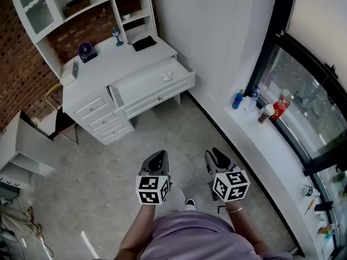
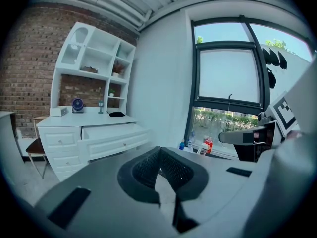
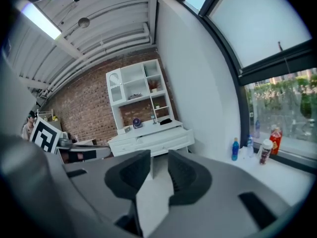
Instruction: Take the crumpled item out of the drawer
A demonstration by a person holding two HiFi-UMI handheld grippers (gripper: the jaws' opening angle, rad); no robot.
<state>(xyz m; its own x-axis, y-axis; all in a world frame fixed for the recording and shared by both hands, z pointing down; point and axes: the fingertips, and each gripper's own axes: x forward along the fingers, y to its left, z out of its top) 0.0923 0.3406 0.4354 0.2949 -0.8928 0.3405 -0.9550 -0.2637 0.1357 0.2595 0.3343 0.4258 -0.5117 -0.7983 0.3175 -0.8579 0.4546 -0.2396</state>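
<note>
A small white crumpled item point(image 1: 167, 76) lies in the open drawer point(image 1: 162, 95) of a white desk point(image 1: 116, 64) by the far wall. Both grippers are held low over the floor, well short of the desk. My left gripper point(image 1: 158, 156) has its dark pads meeting at the tips with nothing between them point(image 2: 159, 152). My right gripper point(image 1: 217, 154) shows a clear gap between its pads, and that gap is empty point(image 3: 159, 158). In both gripper views the drawer point(image 2: 115, 133) point(image 3: 166, 135) is far ahead and the crumpled item is hidden.
A hutch with shelves point(image 1: 81, 4) tops the desk, which carries a small fan point(image 1: 87, 51) and a black object point(image 1: 144, 43). Bottles point(image 1: 237, 99) point(image 1: 279, 108) stand on the window sill at right. A white cabinet point(image 1: 27, 145) and a chair point(image 1: 54, 118) are at left.
</note>
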